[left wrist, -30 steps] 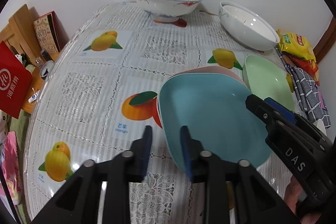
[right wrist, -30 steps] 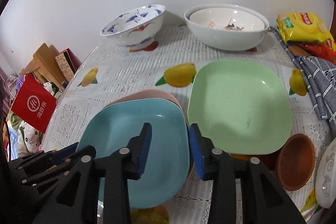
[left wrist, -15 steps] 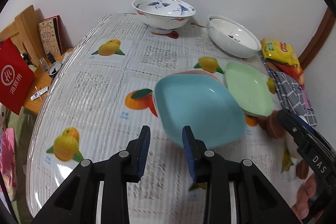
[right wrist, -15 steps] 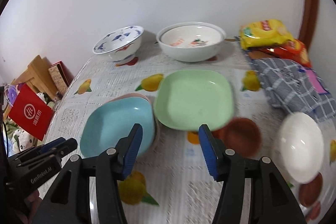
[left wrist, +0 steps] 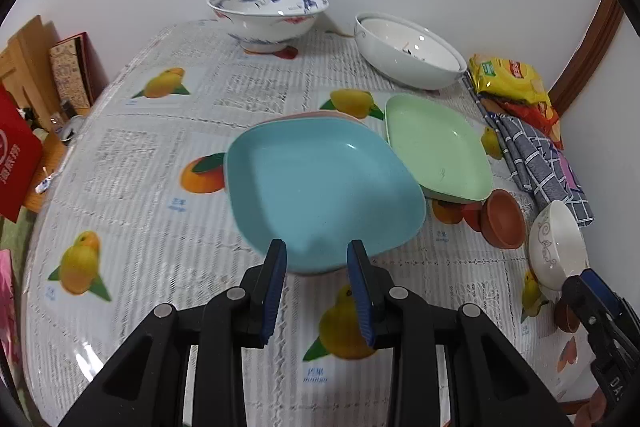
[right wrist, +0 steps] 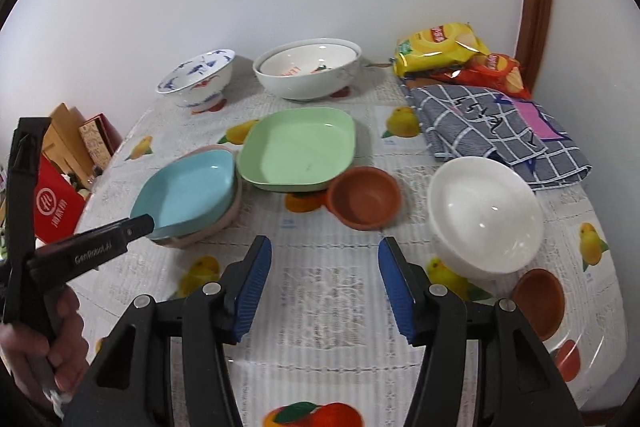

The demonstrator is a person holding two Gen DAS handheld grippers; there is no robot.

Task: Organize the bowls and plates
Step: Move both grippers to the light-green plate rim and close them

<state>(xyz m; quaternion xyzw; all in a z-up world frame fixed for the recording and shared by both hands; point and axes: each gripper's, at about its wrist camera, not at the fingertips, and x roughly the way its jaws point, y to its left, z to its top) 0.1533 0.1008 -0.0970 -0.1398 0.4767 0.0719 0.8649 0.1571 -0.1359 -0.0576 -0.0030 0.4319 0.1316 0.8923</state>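
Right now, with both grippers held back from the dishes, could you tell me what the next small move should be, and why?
Probably ease the right gripper, open and empty, forward to the near rim of the green plate. The blue plate already sits stacked on the pink plate, so the green one, lying alone beside them, looks like the next to join the stack. The left gripper is open too.

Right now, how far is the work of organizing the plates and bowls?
Done: the blue plate sits stacked on a pink plate.
In hand: nothing; the left gripper and right gripper are both open and empty.
Left: the green plate, the brown bowl and the white bowl lie separate on the table.
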